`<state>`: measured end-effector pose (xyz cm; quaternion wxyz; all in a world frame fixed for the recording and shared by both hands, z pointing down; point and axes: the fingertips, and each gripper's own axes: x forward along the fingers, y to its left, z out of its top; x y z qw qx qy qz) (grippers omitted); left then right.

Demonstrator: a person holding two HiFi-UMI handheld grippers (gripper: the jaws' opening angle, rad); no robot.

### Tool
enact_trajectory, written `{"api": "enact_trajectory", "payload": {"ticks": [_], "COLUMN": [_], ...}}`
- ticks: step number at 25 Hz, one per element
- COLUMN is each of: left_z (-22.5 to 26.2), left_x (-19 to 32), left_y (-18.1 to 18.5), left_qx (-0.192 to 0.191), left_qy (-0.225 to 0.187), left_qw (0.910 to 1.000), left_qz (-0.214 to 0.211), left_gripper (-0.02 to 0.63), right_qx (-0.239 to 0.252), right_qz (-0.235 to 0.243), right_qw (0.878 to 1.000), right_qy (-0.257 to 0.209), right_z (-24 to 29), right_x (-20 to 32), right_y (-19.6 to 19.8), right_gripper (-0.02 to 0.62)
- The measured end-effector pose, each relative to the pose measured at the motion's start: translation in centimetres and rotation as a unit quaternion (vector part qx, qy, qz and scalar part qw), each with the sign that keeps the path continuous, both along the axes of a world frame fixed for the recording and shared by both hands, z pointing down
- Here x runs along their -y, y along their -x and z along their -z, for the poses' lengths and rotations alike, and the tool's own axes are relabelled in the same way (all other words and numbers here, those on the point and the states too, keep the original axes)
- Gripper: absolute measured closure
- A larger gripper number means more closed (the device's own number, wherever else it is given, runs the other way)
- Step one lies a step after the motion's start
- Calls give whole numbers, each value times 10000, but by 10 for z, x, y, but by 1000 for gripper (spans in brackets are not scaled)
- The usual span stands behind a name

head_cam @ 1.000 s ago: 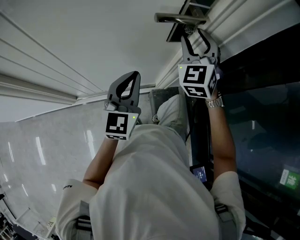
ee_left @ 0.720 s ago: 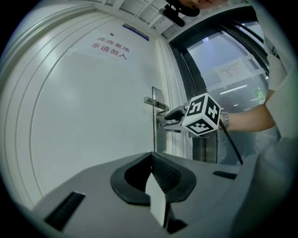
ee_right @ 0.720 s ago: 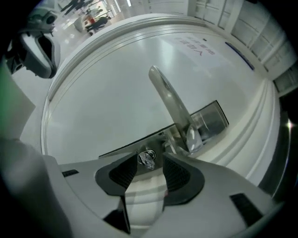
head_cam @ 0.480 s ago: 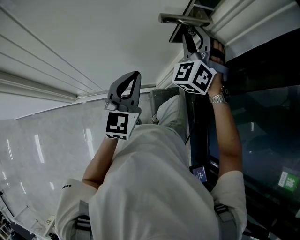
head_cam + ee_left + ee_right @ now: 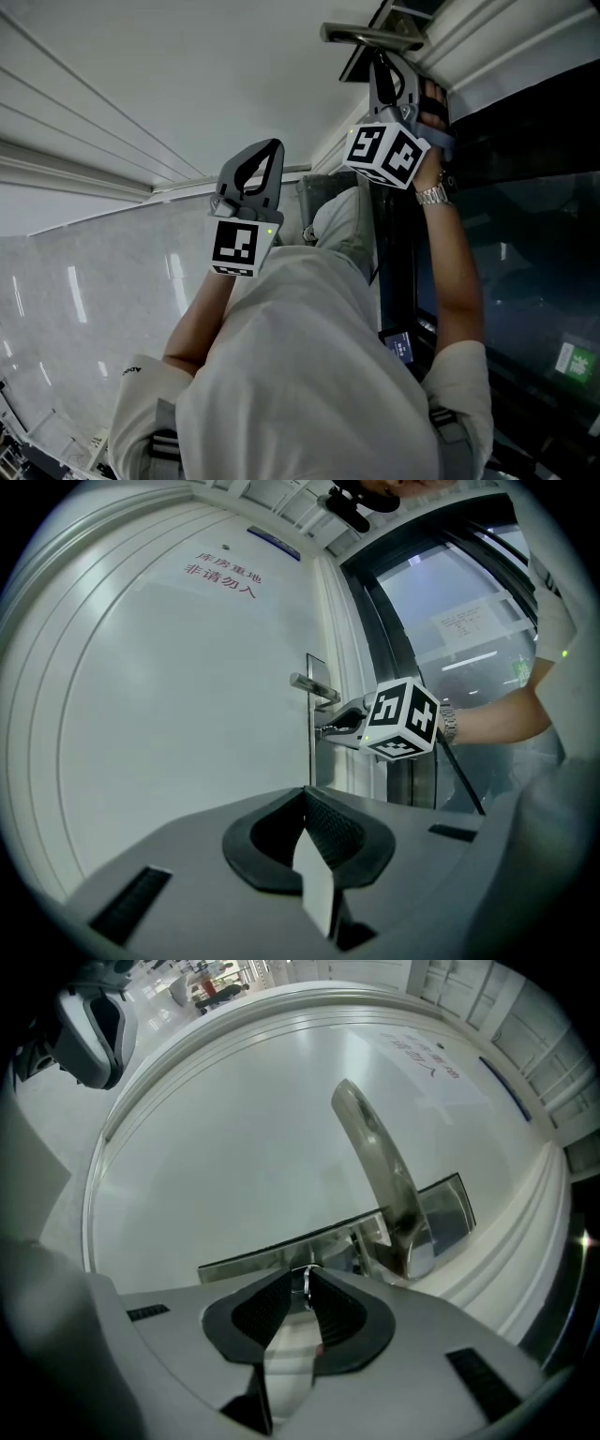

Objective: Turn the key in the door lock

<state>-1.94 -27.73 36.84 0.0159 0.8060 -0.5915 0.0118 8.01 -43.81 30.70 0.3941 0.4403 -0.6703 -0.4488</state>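
Note:
The white door (image 5: pixel 187 84) carries a metal lever handle (image 5: pixel 370 37) on a steel lock plate (image 5: pixel 441 1208). Just under the handle (image 5: pixel 380 1176) a small metal key (image 5: pixel 305 1283) sticks out of the plate. My right gripper (image 5: pixel 302 1288) has just been closing and its pads now press on the key's head. In the head view the right gripper (image 5: pixel 380 70) reaches level to the lock, its marker cube rolled sideways. My left gripper (image 5: pixel 267 150) hangs back from the door, shut with nothing in it. In the left gripper view its tips (image 5: pixel 305 794) meet, far from the handle (image 5: pixel 314 686).
A dark-framed glass panel (image 5: pixel 525 244) stands right of the door. Red lettering (image 5: pixel 223 574) is on the door's upper part, with a door closer (image 5: pixel 352 503) above. The person's white shirt (image 5: pixel 309 375) fills the lower head view over a pale marble floor (image 5: pixel 75 291).
The right gripper has rolled about its own axis at the lock, its marker cube turning, and its jaws have narrowed onto the key. The left gripper has stayed put.

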Motion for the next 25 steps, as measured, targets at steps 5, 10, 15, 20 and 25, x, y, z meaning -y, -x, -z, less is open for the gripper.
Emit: {"api": "enact_trajectory", "payload": {"ticks": [5, 10, 15, 20, 25], "left_z": [-2, -4, -6, -6, -7], "left_x": [0, -1, -1, -1, -1], "left_y": [-2, -2, -2, -2, -6], "left_qx": [13, -3, -4, -16, -19], "left_qy": [31, 62, 86, 84, 100], "left_qw": [10000, 10000, 10000, 10000, 9999], "left_qz": [-49, -32, -12, 19, 4], "left_gripper": [597, 597, 597, 597, 597], "right_qx": [429, 1208, 2085, 2751, 3713], "right_qz": [-102, -152, -268, -300, -264], "right_qw": [9990, 9924, 9765, 9576, 9185], "right_qy": [-101, 185, 465, 797, 1332], "right_z": [8, 12, 15, 17, 18], "right_x": [1, 1, 2, 3, 5], "right_y": [-3, -3, -5, -6, -8], "right_gripper": [578, 580, 583, 583, 583]}}
